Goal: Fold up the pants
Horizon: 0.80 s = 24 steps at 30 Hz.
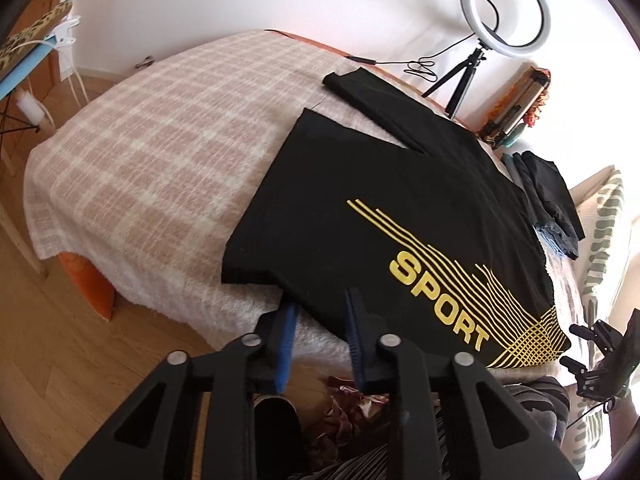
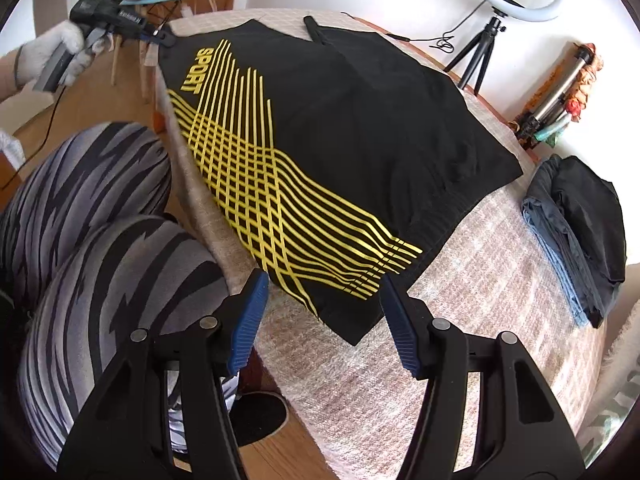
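Black pants [image 1: 360, 184] with yellow stripes and the word SPORT lie spread on the plaid-covered table; they also show in the right wrist view [image 2: 340, 120]. My left gripper [image 1: 320, 304] is open, its blue-padded fingers straddling the near hem edge of a leg. My right gripper [image 2: 324, 284] is open wide, just short of the waistband corner at the table's near edge. The left gripper also shows in the right wrist view [image 2: 160, 38], at the far hem. The right gripper shows in the left wrist view [image 1: 580, 344], at the far right.
A pink plaid blanket [image 1: 160, 140] covers the table. A stack of folded dark clothes [image 2: 580, 232] lies at the right. A ring light on a tripod [image 1: 508, 12] stands behind. The person's striped legs [image 2: 100, 220] are close to the table edge.
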{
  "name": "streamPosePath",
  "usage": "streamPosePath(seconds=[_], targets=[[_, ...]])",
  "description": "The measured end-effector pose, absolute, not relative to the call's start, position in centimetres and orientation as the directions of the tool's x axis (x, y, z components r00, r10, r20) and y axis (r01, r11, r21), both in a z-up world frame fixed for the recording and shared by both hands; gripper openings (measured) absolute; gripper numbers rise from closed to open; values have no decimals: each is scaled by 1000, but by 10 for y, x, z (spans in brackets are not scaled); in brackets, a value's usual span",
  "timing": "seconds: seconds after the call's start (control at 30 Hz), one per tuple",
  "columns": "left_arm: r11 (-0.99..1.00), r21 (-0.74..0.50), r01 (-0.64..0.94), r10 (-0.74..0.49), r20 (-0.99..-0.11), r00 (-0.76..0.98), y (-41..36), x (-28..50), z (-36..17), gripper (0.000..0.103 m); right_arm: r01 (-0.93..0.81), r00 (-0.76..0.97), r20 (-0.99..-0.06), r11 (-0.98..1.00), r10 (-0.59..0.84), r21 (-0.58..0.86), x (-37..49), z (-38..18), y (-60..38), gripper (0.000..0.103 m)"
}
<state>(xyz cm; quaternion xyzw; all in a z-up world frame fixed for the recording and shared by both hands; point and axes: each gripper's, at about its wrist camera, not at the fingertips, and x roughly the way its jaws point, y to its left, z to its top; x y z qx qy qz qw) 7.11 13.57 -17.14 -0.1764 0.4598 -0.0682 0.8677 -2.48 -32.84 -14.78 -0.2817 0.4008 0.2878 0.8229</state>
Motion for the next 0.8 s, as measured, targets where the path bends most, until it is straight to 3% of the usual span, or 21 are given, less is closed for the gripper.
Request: streamPosePath(seconds=[0.17, 0.27, 0.37, 0.8], targets=[[932, -361, -6, -286, -746, 601, 133, 76, -163, 6, -707, 500, -834, 666, 234, -237, -19, -156, -326, 60], [935, -356, -7, -280, -747, 604, 132, 79, -163, 3, -716, 507, -837, 642, 207, -275, -18, -160, -319, 32], [934, -357, 1, -281, -733, 619, 133, 78, -162, 1, -712, 524, -830, 632, 190, -305, -17, -159, -313, 12], [921, -389, -3, -289, -689, 665, 144, 71, -158, 0, -614, 636, -756, 694, 154, -375, -1, -127, -306, 5]])
